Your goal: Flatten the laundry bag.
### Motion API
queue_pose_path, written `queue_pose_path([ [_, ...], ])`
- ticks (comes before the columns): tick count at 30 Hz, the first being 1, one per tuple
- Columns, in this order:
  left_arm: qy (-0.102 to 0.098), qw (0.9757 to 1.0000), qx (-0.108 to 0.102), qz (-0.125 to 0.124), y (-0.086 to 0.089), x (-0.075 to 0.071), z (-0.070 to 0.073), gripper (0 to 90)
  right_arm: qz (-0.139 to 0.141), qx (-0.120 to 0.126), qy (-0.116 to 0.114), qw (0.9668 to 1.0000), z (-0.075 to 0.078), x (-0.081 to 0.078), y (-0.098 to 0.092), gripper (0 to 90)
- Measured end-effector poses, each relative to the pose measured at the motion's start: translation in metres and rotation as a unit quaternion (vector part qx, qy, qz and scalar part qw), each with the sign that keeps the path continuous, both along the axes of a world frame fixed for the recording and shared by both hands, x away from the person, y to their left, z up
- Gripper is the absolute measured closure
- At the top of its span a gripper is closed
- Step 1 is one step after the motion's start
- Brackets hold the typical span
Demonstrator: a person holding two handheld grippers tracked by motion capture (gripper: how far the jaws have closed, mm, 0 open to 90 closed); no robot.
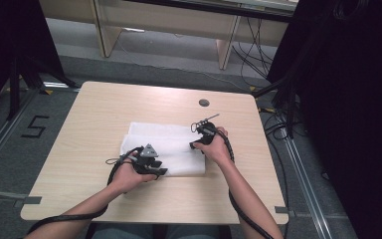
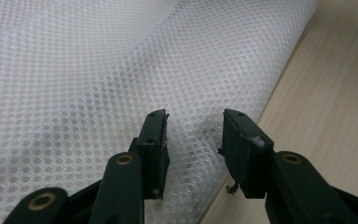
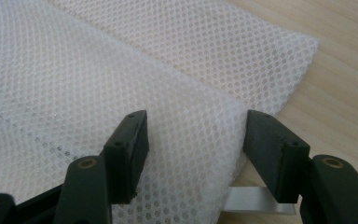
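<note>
Your forearms enter from the near edge of the pale wood worktop, which stands on grey floor before light cabinets and dark curtains. White mesh cloth lies folded at its middle. Your left hand-held gripper has its jaws apart over the cloth's edge; your right hand-held gripper is likewise spread over a corner. Close up you see the mesh holes; from above, a small dark disc.

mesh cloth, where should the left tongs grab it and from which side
Probably the near folded edge of the mesh cloth, coming in from the person's side. The left tongs stand open astride that edge, where the layers end on the bare table, so one jaw could likely slip under.
</note>
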State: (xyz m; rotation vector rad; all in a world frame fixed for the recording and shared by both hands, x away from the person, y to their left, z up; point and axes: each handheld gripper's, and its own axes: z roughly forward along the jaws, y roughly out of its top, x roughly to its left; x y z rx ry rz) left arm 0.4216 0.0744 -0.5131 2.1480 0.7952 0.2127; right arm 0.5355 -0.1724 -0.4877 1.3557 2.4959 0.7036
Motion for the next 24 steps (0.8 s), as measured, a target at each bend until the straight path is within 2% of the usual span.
queue_pose_path([
  [1,0.001,1.0000,0.002,-0.003,0.001,0.000,0.000,60.9,0.018,-0.017,-0.016,0.9996,-0.002,0.000,0.001,43.7],
  [2,0.002,1.0000,0.001,-0.002,0.001,0.000,0.000,60.9,0.018,-0.017,-0.016,0.9996,-0.002,0.000,0.001,43.7],
  [3,0.002,1.0000,-0.001,0.006,0.001,0.000,-0.001,61.2,0.034,-0.031,-0.021,0.9987,-0.001,-0.003,0.005,47.5],
  [5,0.000,1.0000,0.005,-0.003,0.001,0.000,0.000,61.3,0.037,-0.034,-0.019,0.9986,0.000,-0.004,0.007,49.5],
  [6,-0.002,1.0000,0.003,-0.001,0.000,0.000,-0.001,61.3,0.049,-0.031,-0.016,0.9982,0.001,-0.005,0.009,59.5],
  [8,-0.002,1.0000,0.003,0.000,0.000,-0.001,-0.001,61.2,0.055,-0.034,-0.018,0.9977,0.001,-0.005,0.009,62.5],
  [9,-0.002,1.0000,0.003,-0.001,0.000,-0.001,-0.001,61.2,0.055,-0.032,-0.008,0.9979,0.002,-0.008,0.012,68.3],
  [10,-0.002,1.0000,0.003,-0.001,0.000,-0.001,-0.001,61.3,0.064,-0.034,-0.014,0.9973,0.002,-0.008,0.012,71.6],
  [11,-0.002,1.0000,0.003,-0.001,0.000,0.000,-0.001,61.4,0.074,-0.041,-0.017,0.9963,0.002,-0.008,0.014,74.0],
  [13,-0.003,1.0000,0.004,-0.001,0.000,0.000,-0.001,62.2,0.078,-0.053,-0.009,0.9955,0.004,-0.011,0.019,80.4],
  [14,-0.003,1.0000,0.004,0.000,0.000,-0.001,-0.001,62.2,0.078,-0.053,-0.009,0.9955,0.004,-0.011,0.019,80.4],
  [15,-0.004,1.0000,0.004,0.000,0.000,-0.001,-0.002,62.6,0.091,-0.063,-0.017,0.9937,0.004,-0.010,0.021,82.9],
  [17,-0.005,1.0000,0.004,0.000,0.000,-0.001,-0.002,62.6,0.094,-0.066,-0.013,0.9933,0.005,-0.010,0.022,83.4],
  [22,-0.001,1.0000,0.003,0.003,0.000,-0.001,-0.002,62.8,0.090,-0.066,-0.008,0.9937,0.010,-0.012,0.023,84.6],
  [23,-0.001,1.0000,0.001,0.004,-0.001,-0.001,-0.003,62.8,0.095,-0.063,-0.017,0.9934,0.011,-0.012,0.023,84.7],
  [24,-0.002,1.0000,0.002,0.005,-0.001,-0.002,-0.002,62.9,0.090,-0.063,-0.015,0.9938,0.014,-0.014,0.024,84.8],
])
